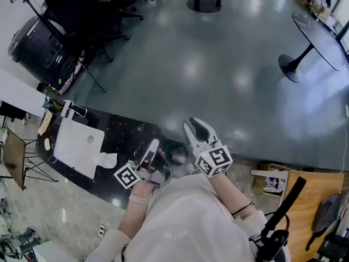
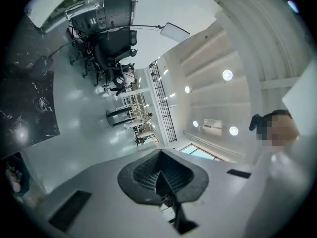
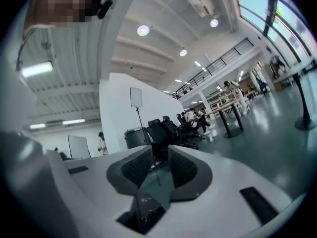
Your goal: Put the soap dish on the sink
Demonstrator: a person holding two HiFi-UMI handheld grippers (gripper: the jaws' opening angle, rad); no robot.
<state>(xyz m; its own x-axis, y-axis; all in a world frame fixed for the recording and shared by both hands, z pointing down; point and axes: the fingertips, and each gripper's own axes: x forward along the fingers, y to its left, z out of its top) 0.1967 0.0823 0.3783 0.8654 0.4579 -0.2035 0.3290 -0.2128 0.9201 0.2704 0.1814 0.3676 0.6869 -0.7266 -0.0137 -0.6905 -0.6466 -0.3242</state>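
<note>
The white sink (image 1: 76, 141) is set into a black marble counter (image 1: 128, 132) at the left of the head view. A small dark round thing with a pinkish middle (image 1: 177, 156), possibly the soap dish, lies on the counter between my two grippers. My left gripper (image 1: 154, 145) hovers over the counter just right of the sink; in its own view the left gripper (image 2: 159, 171) has its pads together and holds nothing. My right gripper (image 1: 193, 123) points out past the counter's far edge; in its own view the right gripper (image 3: 161, 163) shows a narrow empty gap.
A white crumpled thing (image 1: 107, 160) lies at the sink's near corner, and a faucet (image 1: 71, 109) stands at its far side. Office chairs (image 1: 90, 10) and a black bin (image 1: 35, 45) stand beyond. A round table (image 1: 319, 34) is at far right, a wooden board (image 1: 311, 201) near my right.
</note>
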